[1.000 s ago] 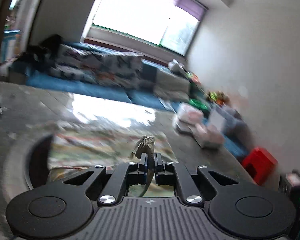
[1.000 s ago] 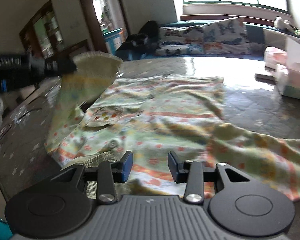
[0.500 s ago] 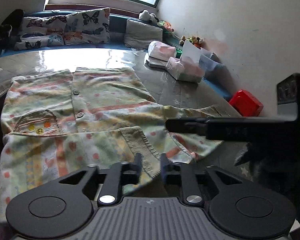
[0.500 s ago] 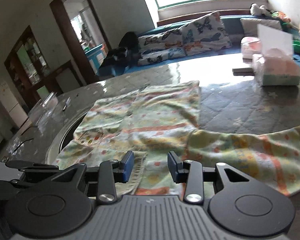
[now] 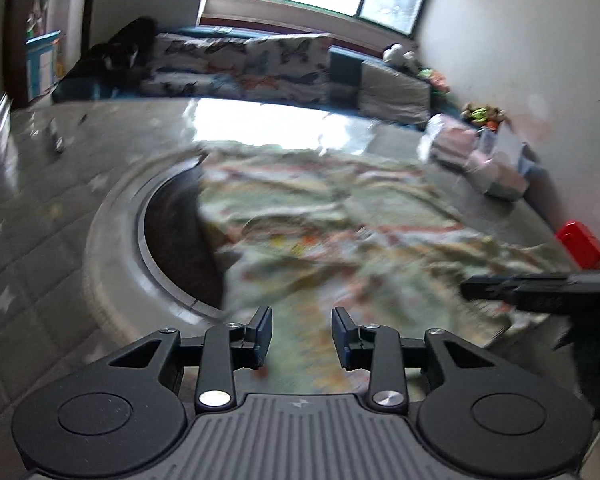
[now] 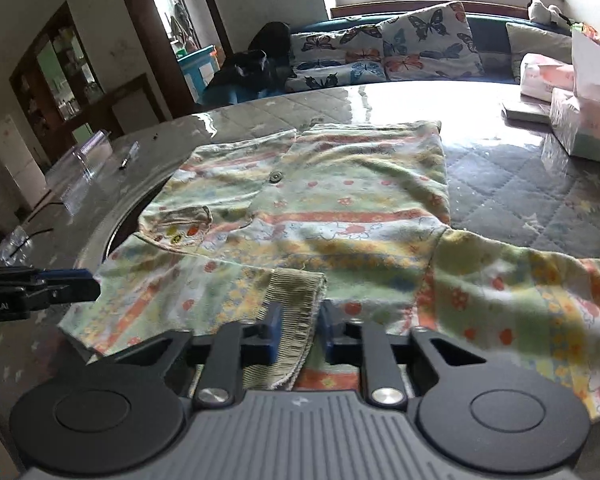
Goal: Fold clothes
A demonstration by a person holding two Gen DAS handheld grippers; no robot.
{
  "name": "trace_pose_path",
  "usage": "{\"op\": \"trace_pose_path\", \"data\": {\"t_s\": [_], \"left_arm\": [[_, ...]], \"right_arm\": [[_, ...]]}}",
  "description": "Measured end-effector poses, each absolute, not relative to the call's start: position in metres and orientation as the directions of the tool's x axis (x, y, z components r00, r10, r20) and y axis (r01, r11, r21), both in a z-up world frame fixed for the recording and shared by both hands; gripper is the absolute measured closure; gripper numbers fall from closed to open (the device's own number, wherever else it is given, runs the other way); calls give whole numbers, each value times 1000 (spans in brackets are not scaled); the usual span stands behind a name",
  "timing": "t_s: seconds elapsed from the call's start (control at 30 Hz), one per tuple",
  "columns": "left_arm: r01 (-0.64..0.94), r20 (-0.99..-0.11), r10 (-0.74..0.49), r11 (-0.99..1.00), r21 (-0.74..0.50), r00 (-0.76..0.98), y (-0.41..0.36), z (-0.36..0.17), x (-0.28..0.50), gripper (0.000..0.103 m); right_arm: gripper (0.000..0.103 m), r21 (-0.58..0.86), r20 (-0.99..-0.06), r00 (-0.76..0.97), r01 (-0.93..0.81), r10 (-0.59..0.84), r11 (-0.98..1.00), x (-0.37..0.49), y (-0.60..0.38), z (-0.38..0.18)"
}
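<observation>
A pastel striped, flower-printed button shirt [image 6: 340,208] lies spread on the table, blurred in the left wrist view [image 5: 340,232]. One sleeve is folded across its near part and ends in a ribbed cuff [image 6: 296,292]. My right gripper [image 6: 300,332] is shut on that cuff, its pads pressing both sides. The other sleeve [image 6: 520,292] trails off to the right. My left gripper [image 5: 302,334] hangs low over the shirt's near edge; its jaws are opening and nothing is between them. It also shows at the left as a dark bar [image 6: 88,282]. The right gripper [image 5: 472,289] reaches in from the right.
The round table [image 6: 520,192] has a quilted cover under glass and a sunken ring [image 5: 156,240] left of the shirt. Tissue packs [image 6: 580,132] stand at the far right, a clear container [image 6: 88,152] at the far left, a red box [image 5: 582,244] beyond the right edge.
My left gripper let go of the cuff it held up, opened and dropped toward the shirt's near edge. The right gripper closed on the ribbed cuff now lying across the shirt.
</observation>
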State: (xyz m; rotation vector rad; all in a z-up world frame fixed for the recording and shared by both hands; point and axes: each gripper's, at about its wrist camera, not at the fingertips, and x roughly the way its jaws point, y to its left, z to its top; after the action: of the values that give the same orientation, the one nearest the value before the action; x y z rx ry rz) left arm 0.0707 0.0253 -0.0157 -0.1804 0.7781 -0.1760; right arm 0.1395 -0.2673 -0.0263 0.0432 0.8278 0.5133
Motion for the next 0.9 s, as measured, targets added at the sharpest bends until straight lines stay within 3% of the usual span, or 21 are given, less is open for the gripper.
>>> {"op": "trace_pose_path", "data": {"t_s": [0.3,0.43,0.63,0.9], "left_arm": [[52,-697,-200,972,-228,689,42,-25,60,68],[58,-675,-196,973,-222,711,42,-13,64,69],[101,-635,-225,969,-226,739,29,-2,95,70],[61,-686,-180,979,-193,706,27,-28,124,70]], "right_arm": [[99,136,-615,658,-455,435,880,139,-258,5],[99,116,-655,646,-426,391,897,148,-258,-9],[95,92,-639,659,-447,397,890,144,-257,-3],[91,131,-691,557,-531,462,837,127,-249,-17]]}}
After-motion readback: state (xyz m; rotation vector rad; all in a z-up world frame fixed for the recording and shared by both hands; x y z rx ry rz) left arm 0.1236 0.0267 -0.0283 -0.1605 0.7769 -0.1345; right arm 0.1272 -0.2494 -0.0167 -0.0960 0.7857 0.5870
